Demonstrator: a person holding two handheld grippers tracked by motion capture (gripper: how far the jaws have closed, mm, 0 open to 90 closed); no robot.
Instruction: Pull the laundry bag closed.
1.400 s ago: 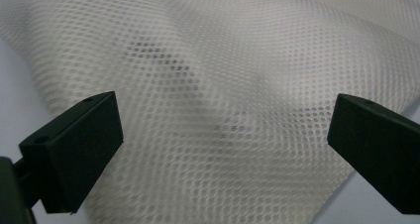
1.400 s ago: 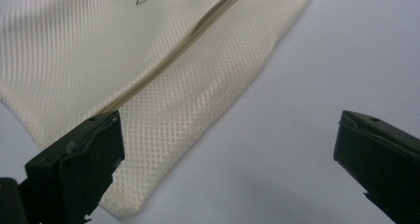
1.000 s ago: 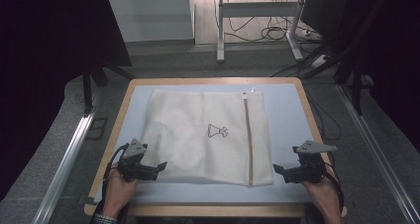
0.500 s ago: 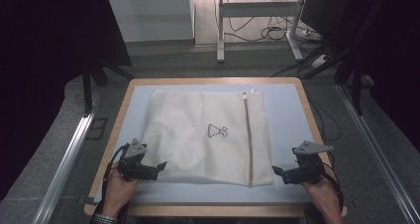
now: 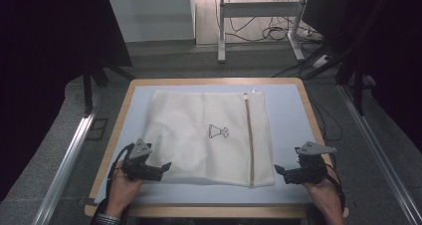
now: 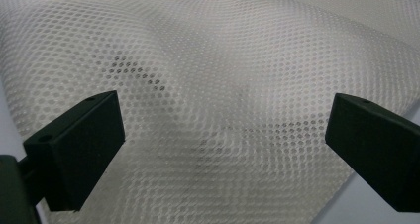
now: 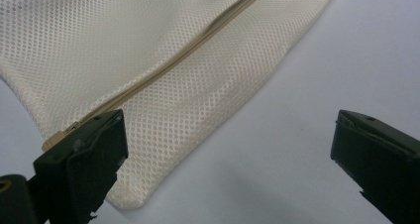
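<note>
A cream mesh laundry bag (image 5: 209,135) lies flat on the pale blue table (image 5: 288,110), a small black dress drawing at its middle and a beige zipper (image 5: 248,140) running near its right side. My left gripper (image 5: 164,168) is open at the bag's near left edge; its view looks along wide-apart jaws over the mesh (image 6: 223,95). My right gripper (image 5: 279,171) is open just right of the bag's near right corner. In its view the corner (image 7: 130,198) and the zipper (image 7: 168,60) lie by the left jaw, with bare table toward the right jaw.
The table has a wooden rim (image 5: 124,115). Metal rails (image 5: 69,160) run along both sides on the grey floor. A desk frame with cables (image 5: 259,16) stands far behind. Bare table surface lies right of the bag (image 5: 291,135).
</note>
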